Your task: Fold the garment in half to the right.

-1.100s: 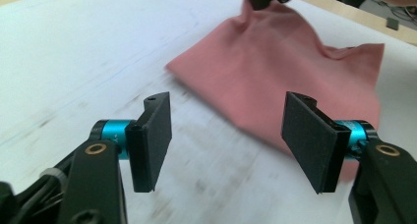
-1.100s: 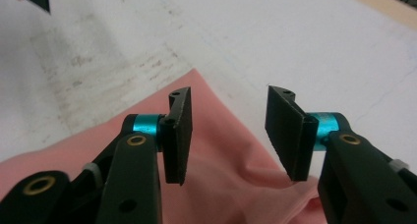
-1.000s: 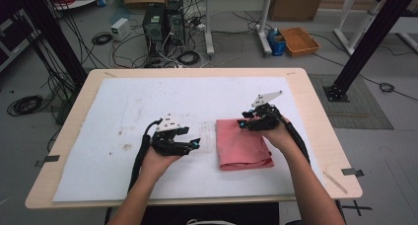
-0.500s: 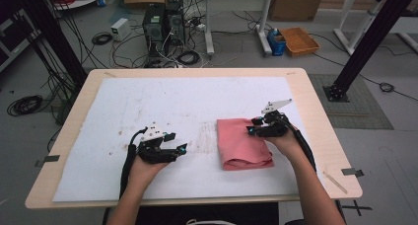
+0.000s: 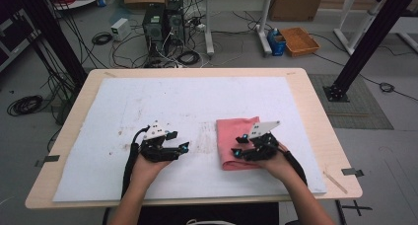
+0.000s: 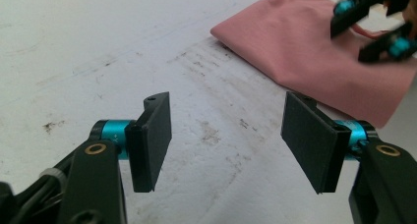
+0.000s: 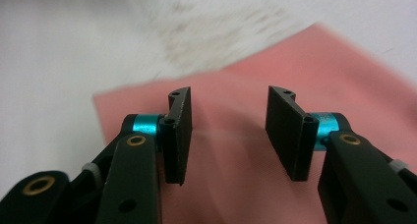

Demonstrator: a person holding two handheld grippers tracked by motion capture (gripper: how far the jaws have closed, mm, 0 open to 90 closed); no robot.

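Observation:
A folded pink cloth (image 5: pixel 235 132) lies on the white mat (image 5: pixel 197 101), right of the middle. My right gripper (image 5: pixel 237 151) hovers open over the cloth's near part, pointing left. In the right gripper view, that gripper (image 7: pixel 228 135) has only pink cloth (image 7: pixel 344 76) beneath its jaws and nothing between them. My left gripper (image 5: pixel 183 148) stands wide open over bare mat to the left of the cloth, pointing right. The left gripper view has that gripper (image 6: pixel 228 140) empty, with the cloth (image 6: pixel 305 57) and the right gripper (image 6: pixel 376 30) ahead at upper right.
The mat carries brown smudges (image 5: pixel 207 133) beside the cloth's left edge. It covers most of a wooden table (image 5: pixel 315 111). On the floor beyond the table are computer towers (image 5: pixel 162 25), cables and an orange bin (image 5: pixel 299 40).
My right gripper has drawn back toward the near edge and leftward across the cloth. My left gripper has moved a little toward the near edge. The cloth looks unmoved.

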